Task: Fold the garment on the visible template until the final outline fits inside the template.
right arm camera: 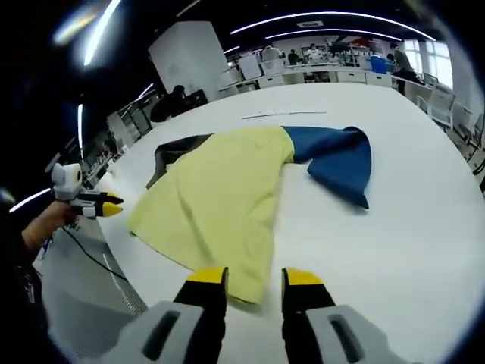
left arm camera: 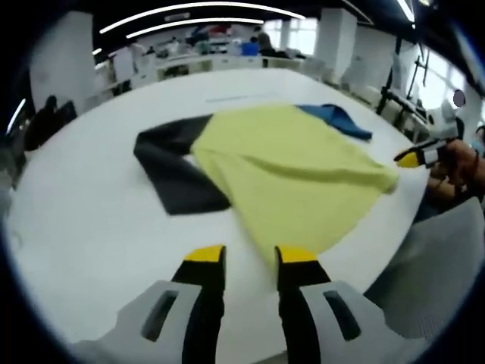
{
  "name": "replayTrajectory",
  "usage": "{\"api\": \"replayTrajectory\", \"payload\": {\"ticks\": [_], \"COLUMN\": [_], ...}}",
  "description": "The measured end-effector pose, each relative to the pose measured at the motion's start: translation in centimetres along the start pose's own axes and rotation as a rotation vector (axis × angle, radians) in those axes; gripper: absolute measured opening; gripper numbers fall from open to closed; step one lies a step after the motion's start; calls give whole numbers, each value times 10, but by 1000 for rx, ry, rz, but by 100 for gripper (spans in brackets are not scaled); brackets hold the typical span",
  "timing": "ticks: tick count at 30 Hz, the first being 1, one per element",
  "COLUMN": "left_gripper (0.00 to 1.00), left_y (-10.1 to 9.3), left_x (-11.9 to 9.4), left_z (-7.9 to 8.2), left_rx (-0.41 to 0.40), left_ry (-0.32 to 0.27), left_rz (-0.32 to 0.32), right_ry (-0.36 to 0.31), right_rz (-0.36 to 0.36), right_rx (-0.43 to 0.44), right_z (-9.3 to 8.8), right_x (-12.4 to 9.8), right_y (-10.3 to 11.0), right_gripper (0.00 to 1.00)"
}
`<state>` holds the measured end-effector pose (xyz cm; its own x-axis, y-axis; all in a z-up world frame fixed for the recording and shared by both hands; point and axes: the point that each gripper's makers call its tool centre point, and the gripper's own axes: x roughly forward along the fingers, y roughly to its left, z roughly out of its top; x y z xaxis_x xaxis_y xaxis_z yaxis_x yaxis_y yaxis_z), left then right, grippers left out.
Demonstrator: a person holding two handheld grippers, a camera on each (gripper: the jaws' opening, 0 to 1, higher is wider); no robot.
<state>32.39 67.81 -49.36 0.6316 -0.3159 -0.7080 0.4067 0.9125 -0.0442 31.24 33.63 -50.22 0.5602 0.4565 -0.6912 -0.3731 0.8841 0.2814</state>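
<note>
My left gripper [left arm camera: 251,256] and right gripper [right arm camera: 255,278] are both parted, empty. The shirt [left arm camera: 292,178] lies half-spread, sleeves out; folding seems barely begun, and I can't make out the template.

Bright overhead strip lights [left arm camera: 197,9]; glare on white table [right arm camera: 394,227]; soft blur; fisheye bending at edges.

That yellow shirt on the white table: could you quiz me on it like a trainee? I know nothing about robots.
1. True or false: the yellow shirt lies flat on the white table.
2. Its two sleeves are which colours? A) blue and black B) red and green
3. Fill in: both grippers have ___ jaw tips.

Key: 1 true; 2 A; 3 yellow. Neither gripper grips the shirt; both are open.
</note>
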Motion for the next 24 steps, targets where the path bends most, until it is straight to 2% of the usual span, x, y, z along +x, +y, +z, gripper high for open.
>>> {"api": "replayTrajectory", "payload": {"ticks": [4,10,14,17,24], "left_gripper": [19,17,15,14,11], "left_y": [3,6,0,-7,-10], "left_x": [5,10,11,13,27], "left_z": [-4,-9,-14,-12,-24], "left_rx": [5,29,13,1,16], "left_ry": [17,44,66,53,131], "left_rz": [17,42,26,5,7], "right_ry": [-1,-19,-3,-3,13], "right_rz": [-29,-35,-53,-52,-62], "right_rx": [-18,2,-13,-17,-33], "right_z": [0,0,-5,-5,-8], "right_x": [3,5,8,10,15], "right_y": [-5,-7,-8,-6,-6], "right_gripper": [24,22,21,20,18]}}
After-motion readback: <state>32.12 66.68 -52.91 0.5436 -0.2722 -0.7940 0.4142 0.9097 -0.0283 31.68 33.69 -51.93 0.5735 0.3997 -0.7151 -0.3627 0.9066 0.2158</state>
